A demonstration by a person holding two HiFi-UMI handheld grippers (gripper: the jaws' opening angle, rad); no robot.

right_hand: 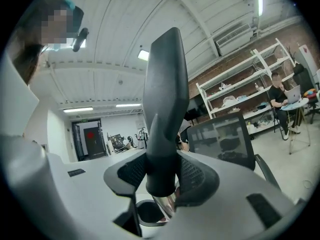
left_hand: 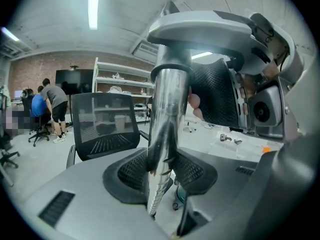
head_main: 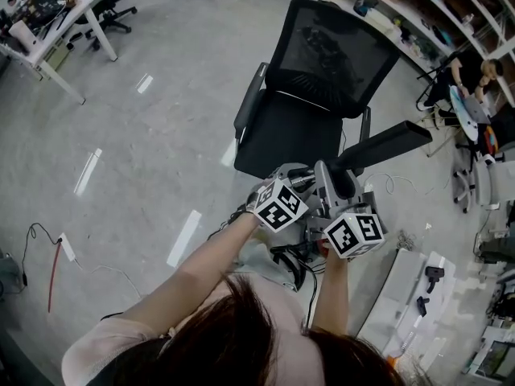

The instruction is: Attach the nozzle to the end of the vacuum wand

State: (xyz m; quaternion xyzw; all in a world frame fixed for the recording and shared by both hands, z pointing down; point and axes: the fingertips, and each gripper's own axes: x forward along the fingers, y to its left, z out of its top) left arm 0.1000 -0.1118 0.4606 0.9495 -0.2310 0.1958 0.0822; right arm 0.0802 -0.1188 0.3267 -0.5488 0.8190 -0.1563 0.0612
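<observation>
In the right gripper view my right gripper (right_hand: 162,176) is shut on the black tapered nozzle (right_hand: 165,99), which points up and away. The shiny metal end of the vacuum wand (right_hand: 167,204) shows just under the nozzle's collar. My left gripper (left_hand: 160,171) is shut on the chrome wand (left_hand: 167,114). The wand's upper end meets a black ring (left_hand: 170,70) under the right gripper's grey body (left_hand: 210,29). In the head view both grippers (head_main: 294,187) (head_main: 342,187) are held close together and the nozzle (head_main: 385,145) juts to the upper right.
A black mesh office chair (head_main: 314,95) stands directly beyond the grippers. A white table (head_main: 406,296) with small dark tools is at the lower right. Shelves (head_main: 418,14) line the far right. A cable (head_main: 52,256) lies on the floor at left. People sit in the background.
</observation>
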